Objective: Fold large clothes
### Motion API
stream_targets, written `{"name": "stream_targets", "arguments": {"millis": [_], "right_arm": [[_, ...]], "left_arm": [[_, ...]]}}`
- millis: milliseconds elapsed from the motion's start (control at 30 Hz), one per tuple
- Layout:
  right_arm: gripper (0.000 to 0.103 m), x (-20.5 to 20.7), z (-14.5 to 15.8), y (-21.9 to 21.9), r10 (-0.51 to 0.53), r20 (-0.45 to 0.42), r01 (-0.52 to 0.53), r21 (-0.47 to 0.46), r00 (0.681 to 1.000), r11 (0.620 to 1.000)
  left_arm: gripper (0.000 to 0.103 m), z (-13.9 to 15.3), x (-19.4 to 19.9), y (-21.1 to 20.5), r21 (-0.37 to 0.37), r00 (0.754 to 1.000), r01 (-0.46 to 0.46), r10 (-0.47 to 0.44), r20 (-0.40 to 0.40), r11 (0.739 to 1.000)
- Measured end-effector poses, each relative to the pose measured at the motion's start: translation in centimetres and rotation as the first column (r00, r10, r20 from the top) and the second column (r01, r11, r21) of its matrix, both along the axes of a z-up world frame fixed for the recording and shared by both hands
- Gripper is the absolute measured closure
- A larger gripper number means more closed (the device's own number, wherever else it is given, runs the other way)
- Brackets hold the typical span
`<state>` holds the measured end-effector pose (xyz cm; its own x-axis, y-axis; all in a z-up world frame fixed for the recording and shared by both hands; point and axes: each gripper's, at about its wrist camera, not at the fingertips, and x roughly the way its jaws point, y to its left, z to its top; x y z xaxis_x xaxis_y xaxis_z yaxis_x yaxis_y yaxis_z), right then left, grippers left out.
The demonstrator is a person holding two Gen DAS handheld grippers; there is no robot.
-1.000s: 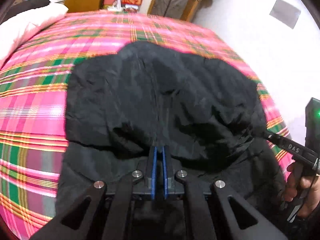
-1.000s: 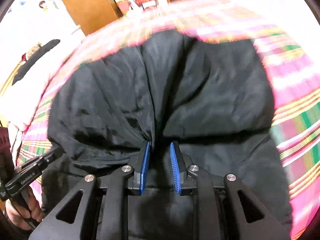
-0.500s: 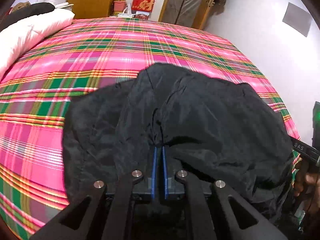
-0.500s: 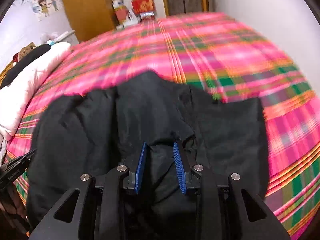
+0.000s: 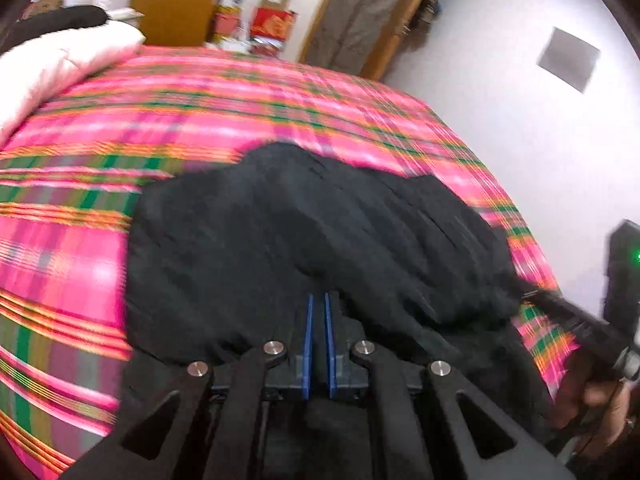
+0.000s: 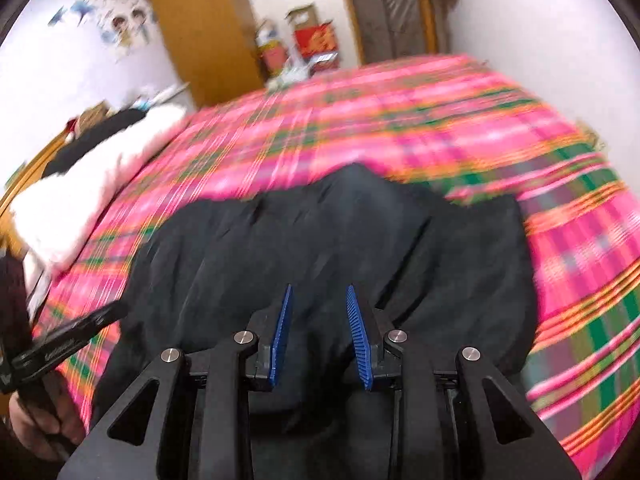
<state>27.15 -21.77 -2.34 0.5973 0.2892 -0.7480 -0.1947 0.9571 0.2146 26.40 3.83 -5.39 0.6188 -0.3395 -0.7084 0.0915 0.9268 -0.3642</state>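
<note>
The right gripper (image 6: 318, 300) has just been opening, its pads now off the black garment (image 6: 360, 240).

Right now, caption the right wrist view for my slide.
Right gripper, fingers apart, above the black garment lying on the pink plaid bedspread.

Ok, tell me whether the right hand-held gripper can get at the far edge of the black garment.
Probably yes: the right hand-held gripper stands open above the black garment, and nothing lies between it and the far edge on the plaid bedspread.
</note>
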Motion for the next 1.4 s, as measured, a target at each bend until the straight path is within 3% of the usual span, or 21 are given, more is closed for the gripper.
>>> {"name": "stream_targets", "arguments": {"millis": [167, 267, 600, 800, 1067, 1200, 1400], "right_arm": [[0.074, -0.2, -5.1, 1.3, 0.013, -0.112, -0.023, -0.089, 0.994, 0.996], [0.074, 0.3, -6.3, 0.5, 0.002, -0.146, -0.010, -0.057, 0.989, 0.998], [0.069, 0.4, -7.6, 0.3, 0.000, -0.122, -0.007, -0.061, 0.993, 0.998], [0.069, -2.5, -4.8, 0.4, -0.031, -0.110, 0.023, -0.072, 0.993, 0.997], [0.069, -10.7, 0.5, 0.0, -0.030, -0.049, 0.028, -0.042, 0.998, 0.999], [0.061, -14.5, 2.0, 0.1, -0.020, -0.027, 0.019, -0.039, 0.999, 0.999], [0.060, -19.5, 3.1, 0.5, -0.011, -0.015, 0.011, -0.030, 1.000, 0.999]], "left_arm": [[0.097, -3.7, 0.3, -2.9, 0.057, 0.994, 0.063, -0.057, -0.098, 0.996], [0.097, -5.1, 0.5, -2.9, 0.069, 0.992, 0.057, -0.049, -0.118, 0.996], [0.097, -5.7, 1.0, -3.6, 0.110, 0.992, 0.059, -0.045, -0.121, 0.992], [0.097, -2.9, -1.7, -3.4, 0.130, 0.992, 0.041, -0.025, -0.120, 0.991], [0.097, 1.8, -9.7, -2.5, 0.148, 0.998, 0.020, -0.012, -0.054, 0.989], [0.097, 3.8, -13.7, -1.8, 0.157, 1.000, 0.016, -0.012, -0.026, 0.987], [0.097, 6.0, -18.2, -1.0, 0.175, 1.000, 0.004, -0.006, 0.011, 0.985]]}}
